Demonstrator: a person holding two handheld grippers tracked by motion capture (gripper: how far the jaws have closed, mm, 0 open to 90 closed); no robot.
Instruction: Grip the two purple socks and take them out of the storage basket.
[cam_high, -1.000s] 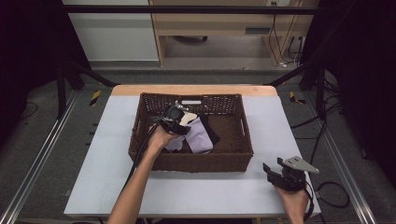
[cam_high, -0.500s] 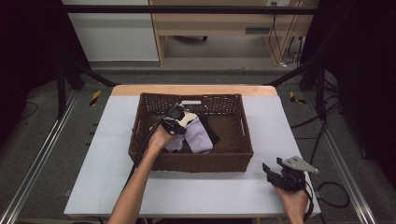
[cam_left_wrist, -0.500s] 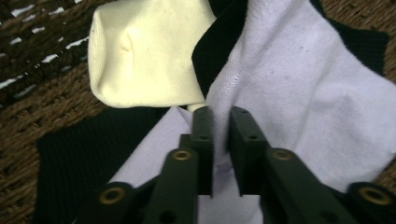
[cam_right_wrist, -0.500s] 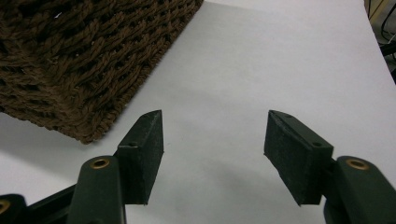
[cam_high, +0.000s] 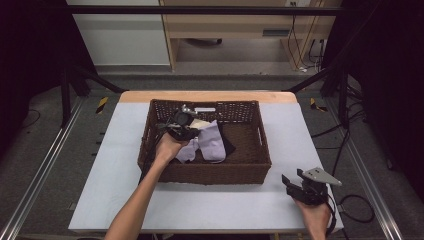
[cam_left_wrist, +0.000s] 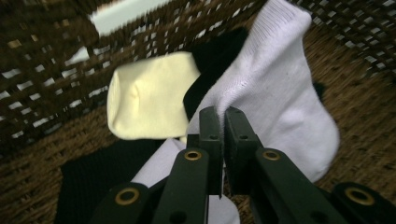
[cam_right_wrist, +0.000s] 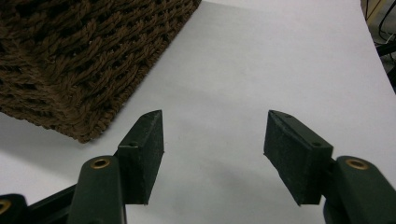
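We had the left tool (cam_left_wrist: 218, 122) pinched tight on an edge of the white sock (cam_left_wrist: 275, 88) inside the wicker basket (cam_high: 260, 167) — apparently to lift it clear of the cream sock (cam_left_wrist: 149, 95) beside it. Our right tool (cam_right_wrist: 212, 140) waited on the surface (cam_high: 120, 150) just off the basket's near corner, its jaws spread wide and holding nothing.

My right gripper (cam_right_wrist: 212, 156) is wide open over the white table (cam_right_wrist: 280, 60). Nothing is between its jaws. The corner of a brown basket (cam_right_wrist: 79, 60) sits nearby.

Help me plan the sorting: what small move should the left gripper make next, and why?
Probably lift straight up: the left gripper is shut on the white sock, which lies partly over other socks inside the wicker basket.
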